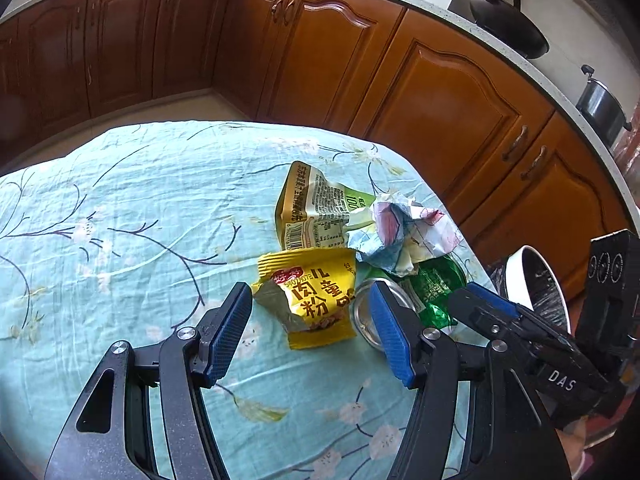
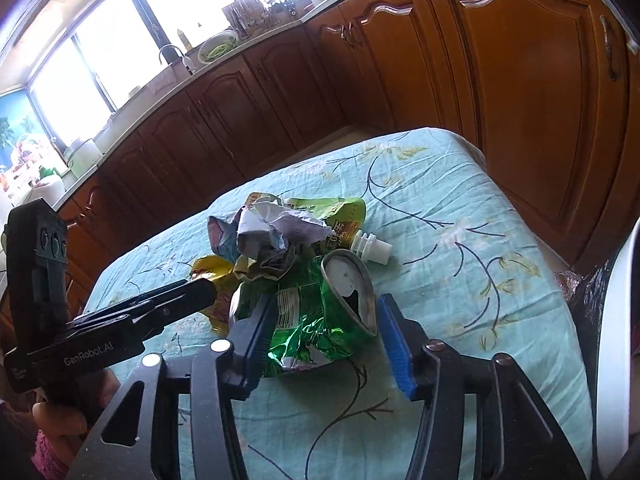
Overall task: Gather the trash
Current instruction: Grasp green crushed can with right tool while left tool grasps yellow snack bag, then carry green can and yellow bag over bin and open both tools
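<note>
The surface (image 1: pixel 120 208), draped in a pale turquoise cloth printed with dark branches and small blossoms, filled most of both views, with brown wooden cabinets (image 1: pixel 312 60) curving behind it. At its right edge stood a white bin (image 1: pixel 520 268) lined with a dark bag. The trash lay in a loose heap toward that side of the cloth.

The left gripper (image 1: pixel 310 332) hovered low over the cloth, its jaws fairly wide and gripping nothing; the yellow snack packet (image 1: pixel 316 300) lay just ahead in the gap between its blue pads (image 1: pixel 390 332). The right gripper (image 2: pixel 322 340) reached in beside it, and its jaws straddled the crushed green can (image 2: pixel 316 320): the left pad sat against the can's crumpled side, while the right pad stood just clear of the silver top (whether it quite touched there I could not tell).

Behind the can rested a crumpled ball of paper (image 1: pixel 400 232), touching the packet and the can. Under and beyond it lay a tan, printed pouch (image 1: pixel 312 208), and in the right wrist view a green pouch with a white spout (image 2: pixel 374 246) poked out toward the right
</note>
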`<state>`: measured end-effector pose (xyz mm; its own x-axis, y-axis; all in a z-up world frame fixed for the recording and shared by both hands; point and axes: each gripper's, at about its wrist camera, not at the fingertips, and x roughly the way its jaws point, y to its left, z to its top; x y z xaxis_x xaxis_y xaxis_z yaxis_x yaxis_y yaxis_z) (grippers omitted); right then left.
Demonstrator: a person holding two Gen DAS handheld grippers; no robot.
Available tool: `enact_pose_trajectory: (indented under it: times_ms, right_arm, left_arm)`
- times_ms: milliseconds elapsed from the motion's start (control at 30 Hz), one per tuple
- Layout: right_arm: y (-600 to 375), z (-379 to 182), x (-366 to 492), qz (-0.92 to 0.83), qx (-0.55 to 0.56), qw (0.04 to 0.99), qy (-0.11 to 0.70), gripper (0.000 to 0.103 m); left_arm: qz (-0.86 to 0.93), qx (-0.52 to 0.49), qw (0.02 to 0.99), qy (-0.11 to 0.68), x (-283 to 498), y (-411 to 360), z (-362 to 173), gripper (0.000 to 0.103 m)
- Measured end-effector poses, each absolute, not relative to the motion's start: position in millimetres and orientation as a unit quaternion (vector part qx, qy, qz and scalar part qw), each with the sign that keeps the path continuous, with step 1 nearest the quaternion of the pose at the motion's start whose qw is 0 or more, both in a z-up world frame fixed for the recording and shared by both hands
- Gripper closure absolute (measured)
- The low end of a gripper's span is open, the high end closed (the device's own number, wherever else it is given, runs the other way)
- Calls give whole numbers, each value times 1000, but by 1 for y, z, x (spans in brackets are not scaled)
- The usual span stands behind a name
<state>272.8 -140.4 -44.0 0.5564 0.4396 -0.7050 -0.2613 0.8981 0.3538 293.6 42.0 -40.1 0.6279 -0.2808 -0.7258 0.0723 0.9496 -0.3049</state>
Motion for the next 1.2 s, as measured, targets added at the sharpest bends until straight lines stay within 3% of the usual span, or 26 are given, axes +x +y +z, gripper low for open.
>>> enact_pose_trajectory:
  times_ms: [33,167,233,267,300,333,700,1200]
  right_arm:
    - [-139,-46,274,197,101,875,430,72]
    - [-143,-45,265,195,95,879,425,81]
    - [-146,-42,257,194,95,880,423,82]
    - [-148,-41,254,193,95,880,423,83]
    - [-149,-39,250,192,96,881,422,83]
    - [-152,-38,244,194,99,881,421,83]
    - [-192,-21,189,182,129,887,404,84]
    - [-257,1,129,130,163,905,370,88]
  left_arm:
    - [-101,-121,893,421,297,40,-42,41]
    - [-110,-104,891,428,303,31,-46,47]
    - [-117,-91,890,431,303,26,-48,78]
    - [-119,-88,889,433,302,24,-49,83]
    - [-121,-88,888,435,301,23,-49,96]
    - [-121,-89,887,436,300,23,-50,101]
    - [-143,-118,889,419,247,27,-35,102]
    - [-226,-113,877,408,190,-36,-16,102]
